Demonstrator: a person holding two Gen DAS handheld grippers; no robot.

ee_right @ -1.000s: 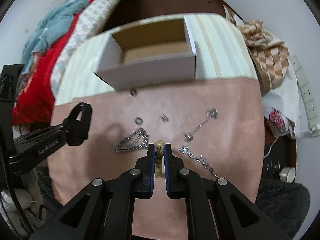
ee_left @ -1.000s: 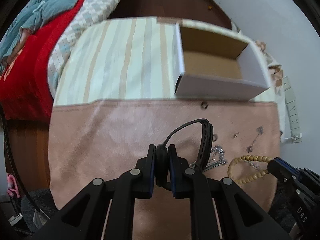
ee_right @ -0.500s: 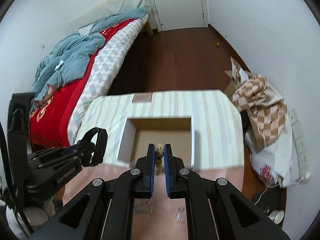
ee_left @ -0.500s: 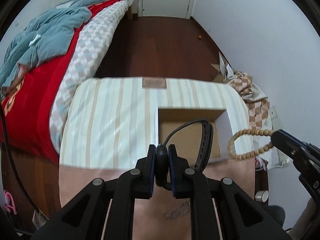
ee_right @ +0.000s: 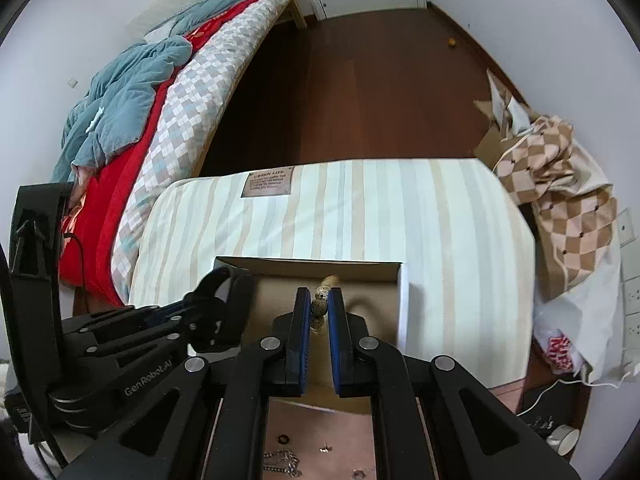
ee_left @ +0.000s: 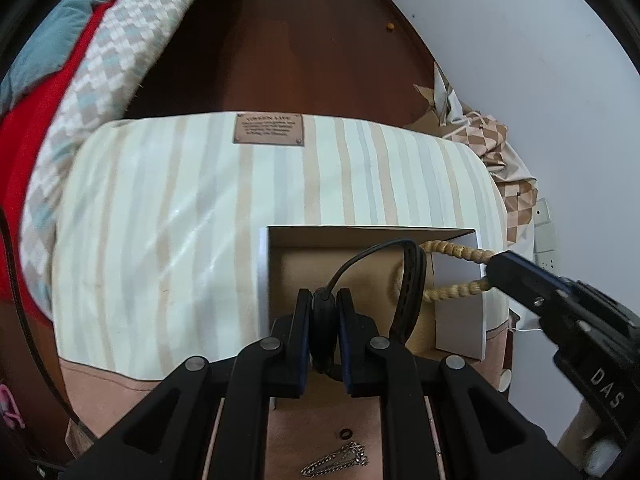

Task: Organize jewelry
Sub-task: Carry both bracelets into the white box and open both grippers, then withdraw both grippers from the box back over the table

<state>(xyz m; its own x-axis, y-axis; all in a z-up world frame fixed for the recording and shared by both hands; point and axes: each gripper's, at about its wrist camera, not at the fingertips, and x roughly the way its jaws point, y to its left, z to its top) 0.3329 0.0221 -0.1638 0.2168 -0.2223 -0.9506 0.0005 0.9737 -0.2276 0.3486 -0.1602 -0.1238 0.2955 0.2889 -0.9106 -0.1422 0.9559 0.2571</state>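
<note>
My left gripper (ee_left: pixel 324 300) is shut on a black watch with a perforated strap (ee_left: pixel 412 280) and holds it over the open cardboard box (ee_left: pixel 264 272). My right gripper (ee_right: pixel 320 300) is shut on a tan beaded bracelet (ee_right: pixel 320 304), also held over the box (ee_right: pixel 403 304). In the left wrist view the bracelet (ee_left: pixel 456 251) hangs from the right gripper at the box's right side. In the right wrist view the left gripper (ee_right: pixel 224 304) with the watch is at the box's left side.
The box stands on a striped cloth (ee_left: pixel 160 216) beside a pink mat (ee_left: pixel 320 432). On the mat lie a silver chain (ee_left: pixel 340 460), a small ring (ee_left: pixel 345 434) and other small pieces (ee_right: pixel 326 448). A bed (ee_right: pixel 168 120) is at the left, a checkered bag (ee_right: pixel 568 200) at the right.
Both grippers have risen from the pink mat with the watch and the bracelet and moved forward over the box. The box now sits closer and lower in both views.
</note>
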